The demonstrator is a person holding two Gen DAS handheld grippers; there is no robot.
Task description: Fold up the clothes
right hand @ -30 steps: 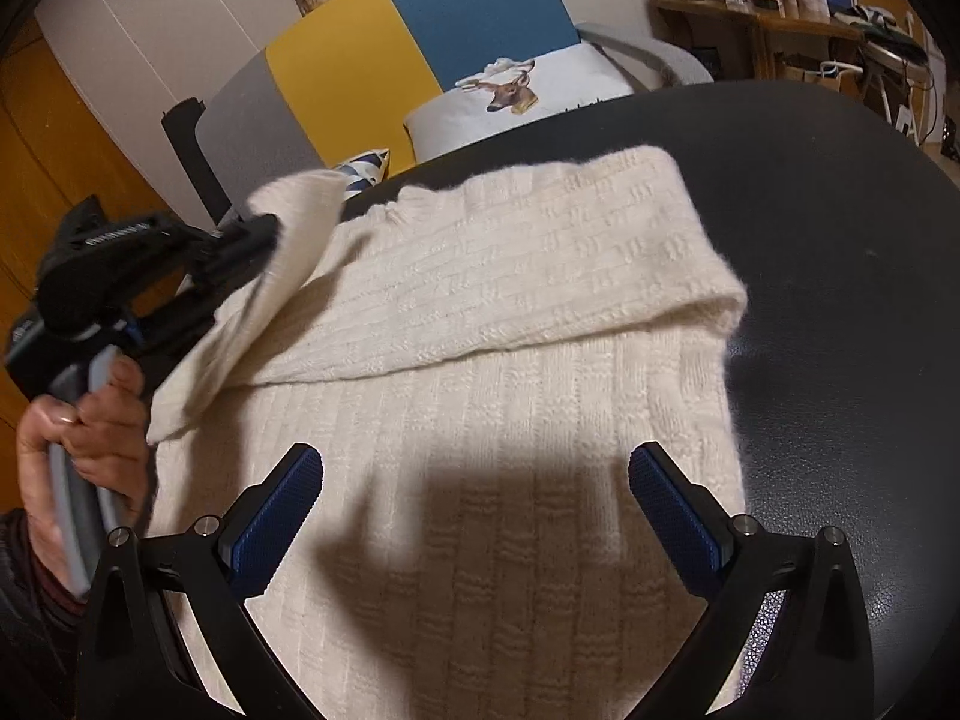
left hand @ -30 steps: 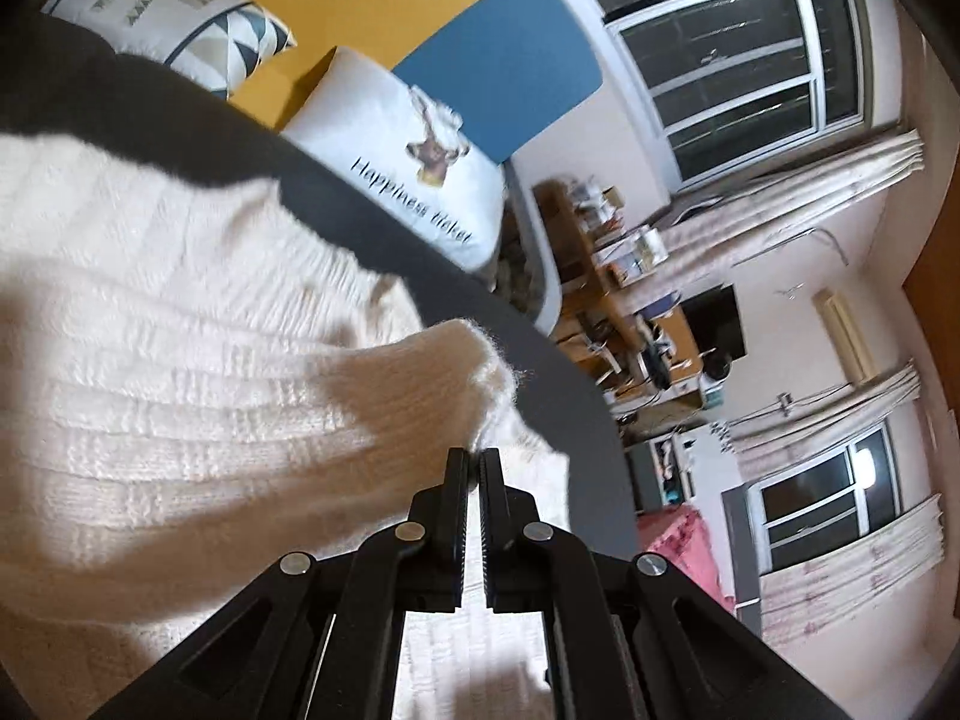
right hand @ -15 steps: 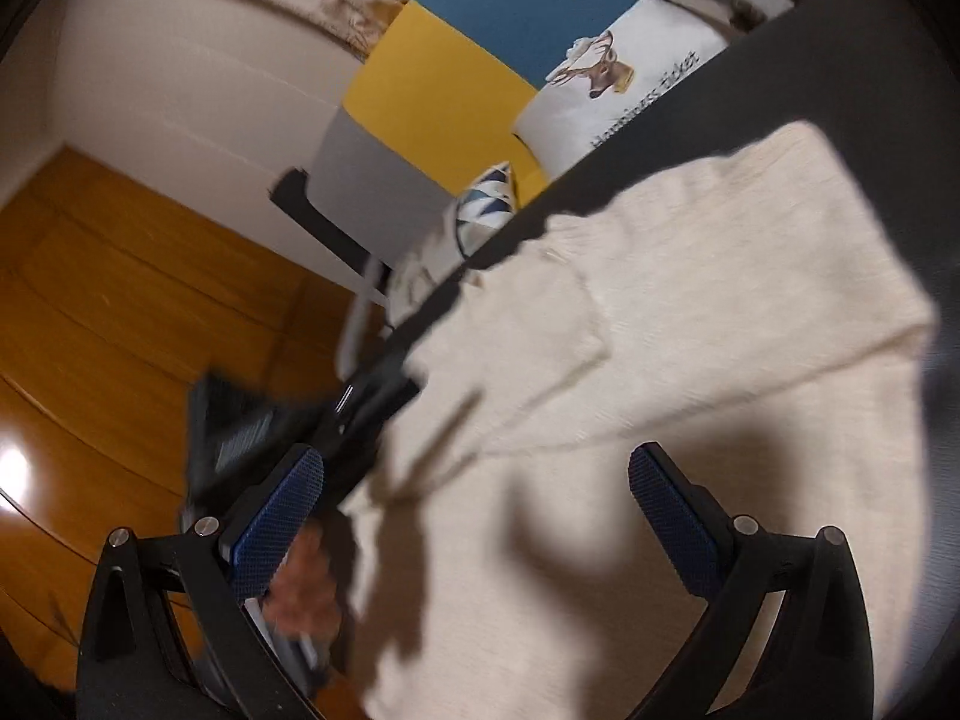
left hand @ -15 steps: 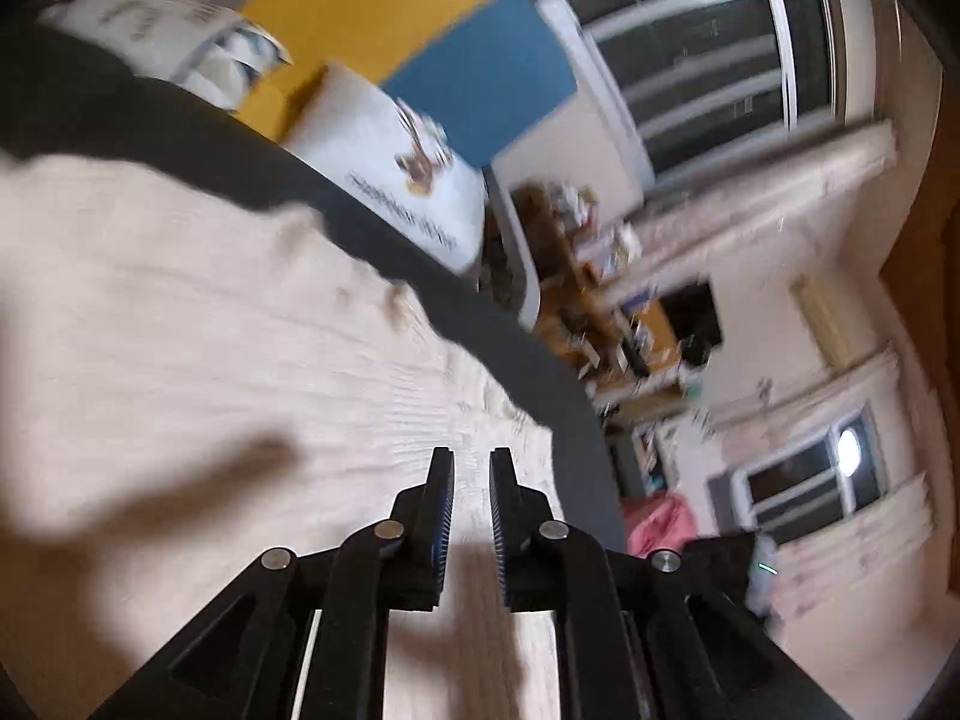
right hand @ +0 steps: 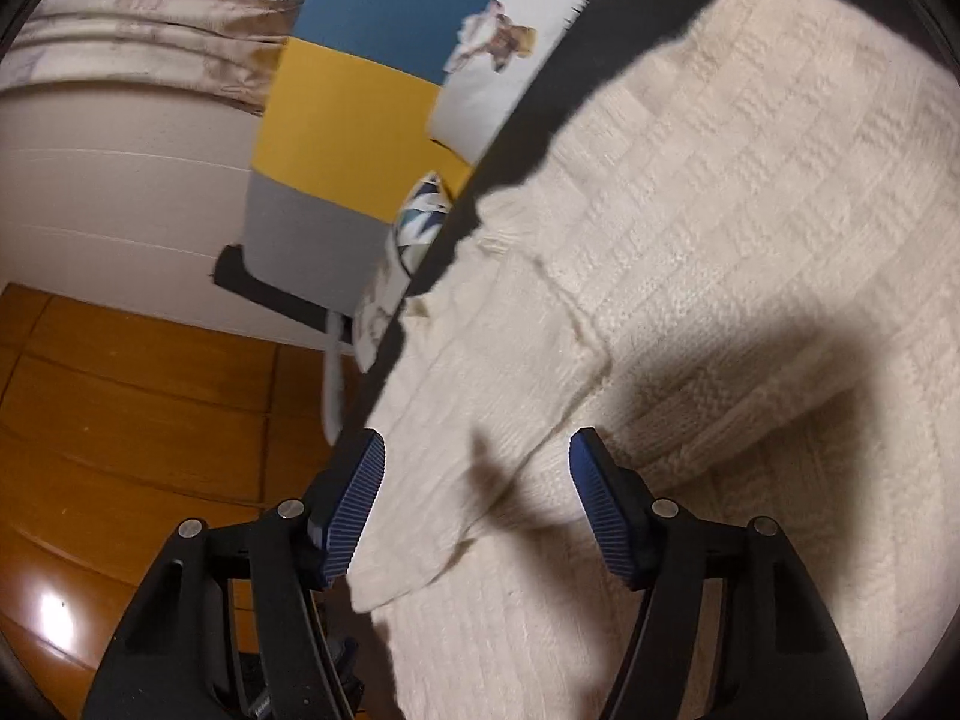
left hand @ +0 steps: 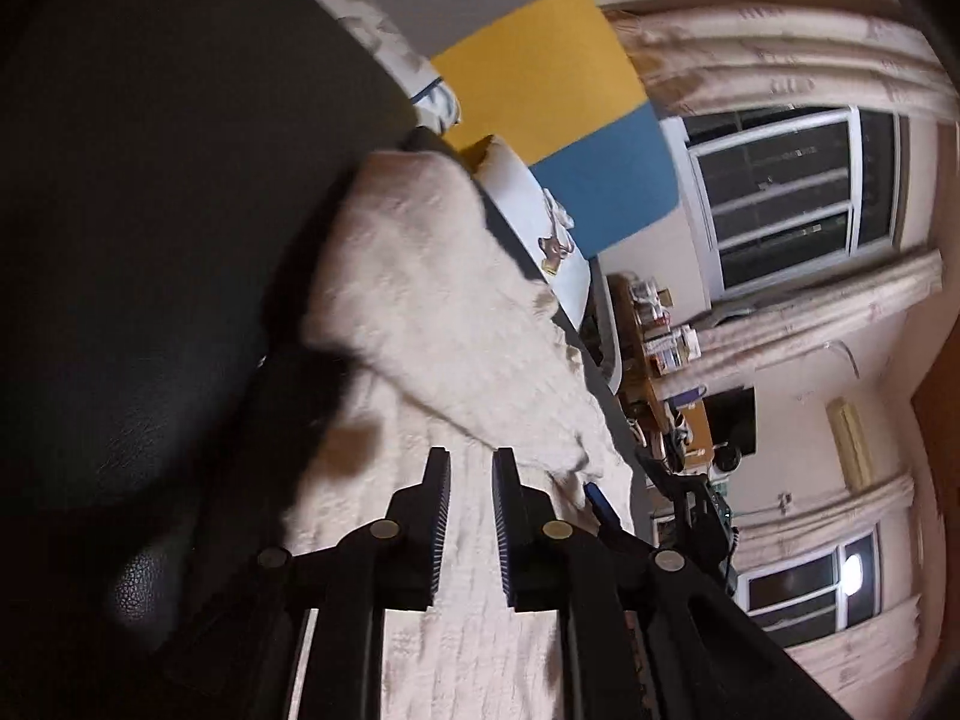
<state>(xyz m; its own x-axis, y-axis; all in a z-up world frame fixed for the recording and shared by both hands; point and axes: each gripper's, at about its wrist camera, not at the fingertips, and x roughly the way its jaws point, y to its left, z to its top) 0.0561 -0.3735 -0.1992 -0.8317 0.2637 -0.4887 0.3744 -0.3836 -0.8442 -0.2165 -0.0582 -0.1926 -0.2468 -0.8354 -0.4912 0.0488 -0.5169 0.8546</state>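
Note:
A cream knit sweater [right hand: 750,228] lies on a black table [left hand: 150,210]. One sleeve [right hand: 498,408] is folded across its body, and the sweater also shows in the left wrist view [left hand: 444,312]. My left gripper [left hand: 471,459] hangs just above the sweater, its jaws a narrow gap apart with nothing between them. My right gripper [right hand: 477,468] is open, its blue pads [right hand: 354,498] on either side of the folded sleeve's cuff end, above the cloth. The right gripper's tip [left hand: 600,504] shows past the sweater's edge in the left wrist view.
A sofa with grey, yellow and blue panels [right hand: 354,102] and printed cushions [right hand: 510,54] stands behind the table. A wooden floor [right hand: 120,420] lies left of the table edge [right hand: 480,180]. A cluttered desk [left hand: 660,348], windows [left hand: 792,192] and curtains are at the right.
My left gripper let go of the sleeve, which now lies on the sweater's body, and pulled back. My right gripper swung left over the sleeve's cuff end, jaws narrower than before.

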